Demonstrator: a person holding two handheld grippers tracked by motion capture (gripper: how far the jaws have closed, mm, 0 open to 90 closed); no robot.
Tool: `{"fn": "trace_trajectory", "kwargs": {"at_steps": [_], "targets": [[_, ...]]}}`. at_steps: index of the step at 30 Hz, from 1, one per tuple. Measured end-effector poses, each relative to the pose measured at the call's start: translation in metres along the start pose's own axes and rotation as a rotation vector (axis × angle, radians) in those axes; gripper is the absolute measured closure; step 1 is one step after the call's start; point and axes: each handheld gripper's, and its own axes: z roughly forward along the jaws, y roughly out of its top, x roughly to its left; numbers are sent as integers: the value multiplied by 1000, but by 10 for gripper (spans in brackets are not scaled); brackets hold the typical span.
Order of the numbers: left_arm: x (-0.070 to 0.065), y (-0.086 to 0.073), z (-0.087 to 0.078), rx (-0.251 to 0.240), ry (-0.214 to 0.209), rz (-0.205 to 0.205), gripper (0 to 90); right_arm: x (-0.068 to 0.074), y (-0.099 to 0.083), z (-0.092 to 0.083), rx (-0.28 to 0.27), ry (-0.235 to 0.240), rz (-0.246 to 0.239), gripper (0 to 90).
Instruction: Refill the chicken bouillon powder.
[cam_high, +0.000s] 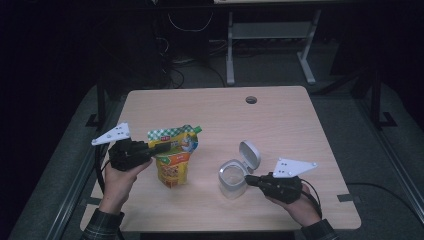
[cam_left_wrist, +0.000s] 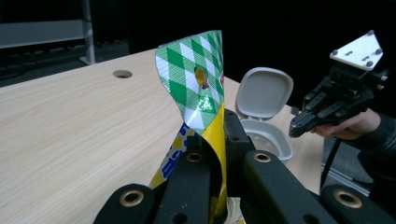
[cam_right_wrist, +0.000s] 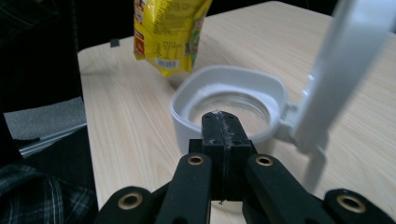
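The pouch (cam_high: 172, 159), yellow with a green-and-white chequered top, hangs above the left part of the pale wooden desk (cam_high: 280, 125) in the high view, its top edge caught by the left tool (cam_high: 161, 147). The person's left hand (cam_high: 120, 172) grips that tool from below, and a grey three-cornered plate (cam_high: 113, 134) sits on top of it. To the right stands a clear container (cam_high: 232, 178) with a white rim and its hinged lid (cam_high: 249, 156) thrown open. The right tool (cam_high: 250, 180) reaches the container's near rim, held by the right hand (cam_high: 299, 205).

In the left gripper view, the two black jaws are drawn close together on the pouch's (cam_left_wrist: 198, 88) upper part, the chequered flap with a punched hole rising above them. Beyond stand the open lid (cam_left_wrist: 264, 93) and the container (cam_left_wrist: 266, 137), and farther right the right tool (cam_left_wrist: 295, 129) is seen in the other hand (cam_left_wrist: 348, 127).

In the right gripper view, the right tool (cam_right_wrist: 220, 122) has its jaws pressed together at the container's (cam_right_wrist: 229, 100) near rim; they seem to pinch the rim, though the contact is hard to make out. The lid (cam_right_wrist: 343, 70) stands upright at the right. The pouch's (cam_right_wrist: 168, 32) lower end hangs beyond the container, over the desk (cam_right_wrist: 126, 112).
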Motion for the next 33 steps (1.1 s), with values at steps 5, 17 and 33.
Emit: {"fn": "trace_trajectory", "kwargs": {"at_steps": [5,17,33], "targets": [[-3,7,-1,-5,-27,0,900,9,10,11,-4,-6,-18,899],[-7,25,-9,-25,-74,-3,900,21,27,34,-16,-7,-46,900],[-20,46,-10,-33,-130,30,900,32,47,73,-14,-43,-66,900]]}}
